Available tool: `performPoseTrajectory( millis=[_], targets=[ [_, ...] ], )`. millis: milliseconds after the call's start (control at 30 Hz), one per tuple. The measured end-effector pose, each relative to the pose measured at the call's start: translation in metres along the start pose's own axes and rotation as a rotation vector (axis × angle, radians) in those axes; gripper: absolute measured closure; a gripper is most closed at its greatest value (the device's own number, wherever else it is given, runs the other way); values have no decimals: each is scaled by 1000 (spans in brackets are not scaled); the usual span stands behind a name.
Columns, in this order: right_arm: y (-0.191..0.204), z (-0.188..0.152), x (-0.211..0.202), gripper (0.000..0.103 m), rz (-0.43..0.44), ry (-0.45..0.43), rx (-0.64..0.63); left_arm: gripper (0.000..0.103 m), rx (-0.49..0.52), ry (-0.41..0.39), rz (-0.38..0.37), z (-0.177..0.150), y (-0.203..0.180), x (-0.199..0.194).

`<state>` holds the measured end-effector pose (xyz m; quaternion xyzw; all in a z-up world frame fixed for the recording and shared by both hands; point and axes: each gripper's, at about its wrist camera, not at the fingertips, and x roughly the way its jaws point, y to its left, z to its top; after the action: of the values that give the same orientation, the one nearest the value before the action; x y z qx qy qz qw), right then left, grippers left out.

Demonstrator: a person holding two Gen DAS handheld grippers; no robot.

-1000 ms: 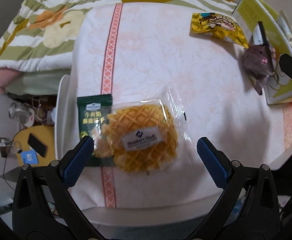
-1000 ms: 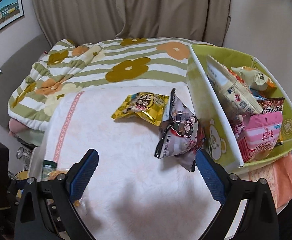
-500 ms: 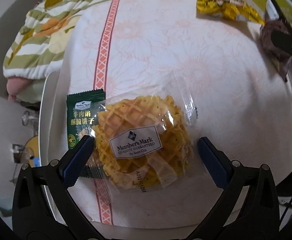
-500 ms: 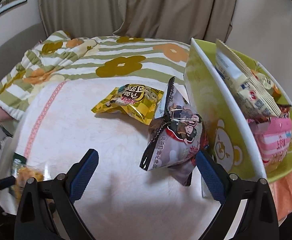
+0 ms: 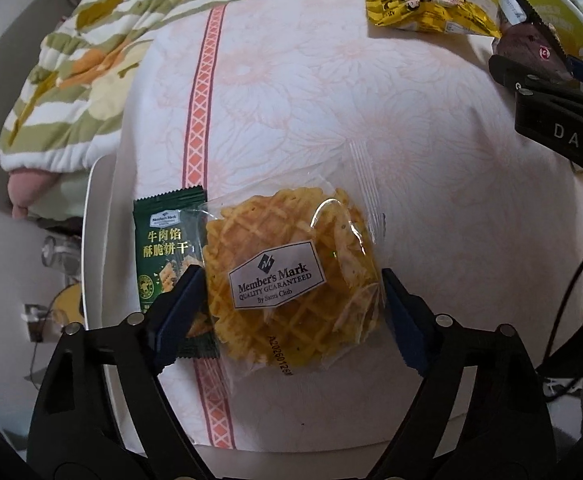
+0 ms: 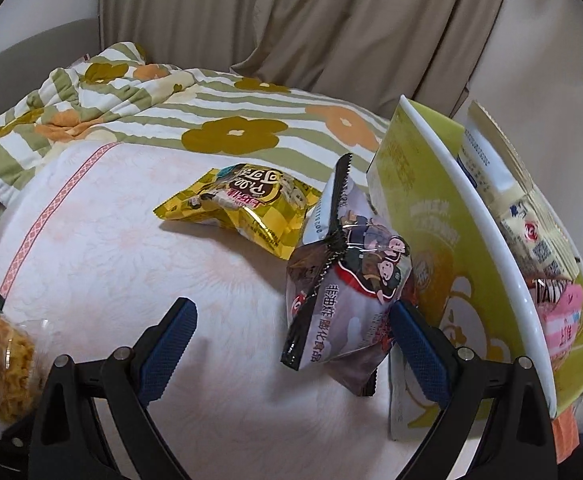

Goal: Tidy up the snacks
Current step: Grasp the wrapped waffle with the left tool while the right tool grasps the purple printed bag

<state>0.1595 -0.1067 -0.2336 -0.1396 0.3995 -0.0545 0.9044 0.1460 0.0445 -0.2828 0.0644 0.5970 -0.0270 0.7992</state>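
A clear packet of yellow waffle cookies (image 5: 291,280) lies on the pink tablecloth, overlapping a green cracker packet (image 5: 165,252). My left gripper (image 5: 291,300) is open, its blue pads on either side of the waffle packet, close to its edges. My right gripper (image 6: 291,340) is open; a grey-purple snack bag (image 6: 347,292) leans against the yellow-green basket (image 6: 419,216) by its right finger. A yellow snack bag (image 6: 243,204) lies behind. The waffle packet also shows at the right wrist view's left edge (image 6: 7,368).
The basket holds several snack packets (image 6: 531,232). A flowered quilt (image 6: 171,120) lies beyond the table's far edge. The table's near and left edges (image 5: 99,240) are close to the left gripper. The right gripper's arm (image 5: 559,128) shows at the right of the left wrist view.
My left gripper has moved down around the waffle packet and its fingers have narrowed toward it. My right gripper has moved closer to the grey-purple bag and the basket.
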Motion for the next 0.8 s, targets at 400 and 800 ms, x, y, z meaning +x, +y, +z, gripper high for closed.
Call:
performPoseTrajectory(
  millis=[400,800],
  targets=[
    [3,6,-3,7,-130,-90,-89,26,-32,-2,-31,11,4,-12],
    [2,5,5,54,-217,-91,-206,26,-32,-43,-34,19,5,-29]
  ],
)
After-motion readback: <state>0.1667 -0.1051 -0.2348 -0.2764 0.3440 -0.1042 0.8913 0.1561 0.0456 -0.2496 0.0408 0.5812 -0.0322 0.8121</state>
